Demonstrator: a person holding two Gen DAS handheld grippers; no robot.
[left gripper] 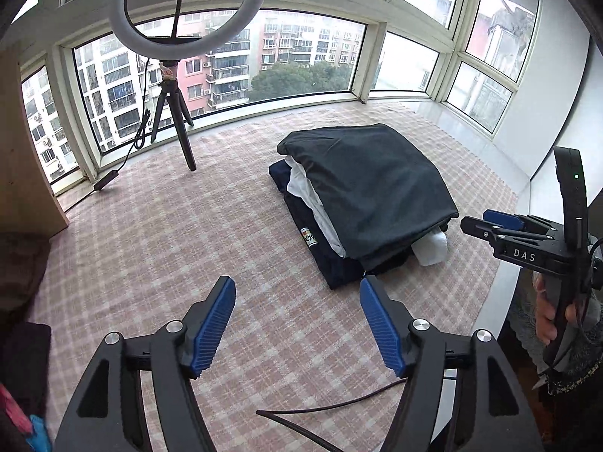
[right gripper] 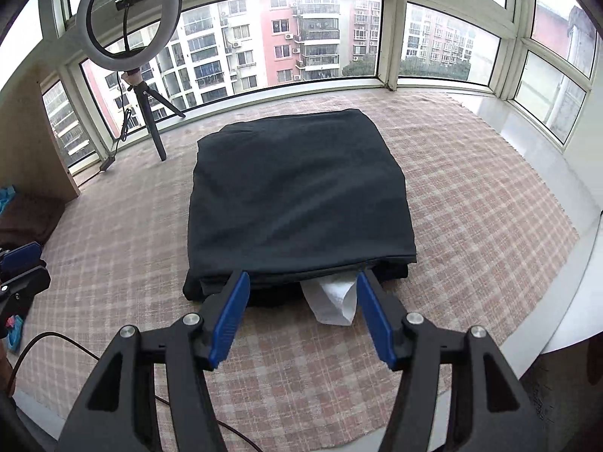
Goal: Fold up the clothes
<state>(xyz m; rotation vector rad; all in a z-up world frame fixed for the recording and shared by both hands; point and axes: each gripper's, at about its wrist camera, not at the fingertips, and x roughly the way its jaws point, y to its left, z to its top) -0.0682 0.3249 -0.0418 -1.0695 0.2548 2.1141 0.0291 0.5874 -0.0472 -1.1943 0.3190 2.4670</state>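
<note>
A stack of folded clothes lies on the pink checked cloth (left gripper: pixel 169 226). A dark grey garment (left gripper: pixel 373 188) (right gripper: pixel 297 196) is on top, a white garment (left gripper: pixel 305 192) (right gripper: pixel 335 297) pokes out beneath it, and a navy garment (left gripper: pixel 320 256) with a small label is at the bottom. My left gripper (left gripper: pixel 297 282) hangs open over bare cloth to the near left of the stack, holding nothing. My right gripper (right gripper: pixel 303 277) is open in front of the stack's near edge, its pads pressing on nothing. The left wrist view shows that right gripper (left gripper: pixel 476 222) at the far right, held by a hand (left gripper: pixel 546 316).
A ring light on a tripod (left gripper: pixel 177 11) (right gripper: pixel 128 19) stands at the back left by the windows, its cable trailing along the sill. A wooden panel (left gripper: pixel 22 173) and some dark clothes (left gripper: pixel 19 263) are at the left. A white ledge (left gripper: pixel 501 290) borders the cloth at the right.
</note>
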